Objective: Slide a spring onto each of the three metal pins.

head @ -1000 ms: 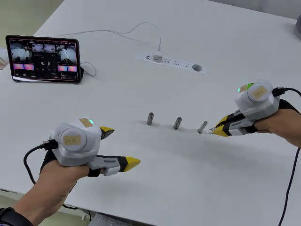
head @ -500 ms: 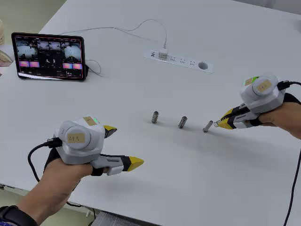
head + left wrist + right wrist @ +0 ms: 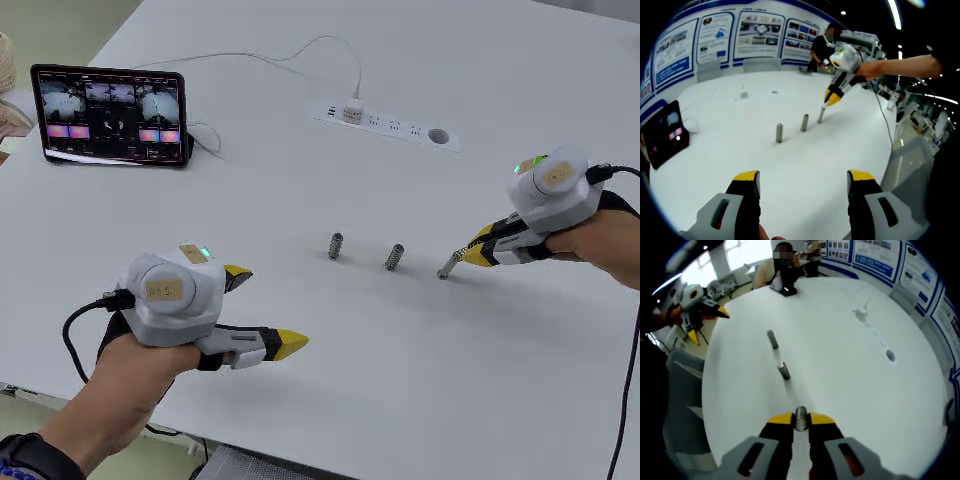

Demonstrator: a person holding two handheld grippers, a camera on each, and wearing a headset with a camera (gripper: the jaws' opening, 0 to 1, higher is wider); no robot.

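On the white workbench, three metal pins stand in a short row running left to right near the middle of the surface. At the right end of that row, the right gripper reaches in low from the right, with its yellow-tipped claw clamped on a small spring. In the right gripper view, the coil sits pinched between the two tips and is seen end-on. The free end of the spring meets the top of the rightmost pin, just beyond the claw. The middle pin and the leftmost pin look ribbed along their length, perhaps from a coil around each, though they are too small in the head view to be sure. Well apart at the near left, the left gripper is held over the table, pointing right, with its claw spread wide. At the far left, a tablet stands propped with its screen lit. Toward the far middle lies a white power strip with a cable plugged into it.
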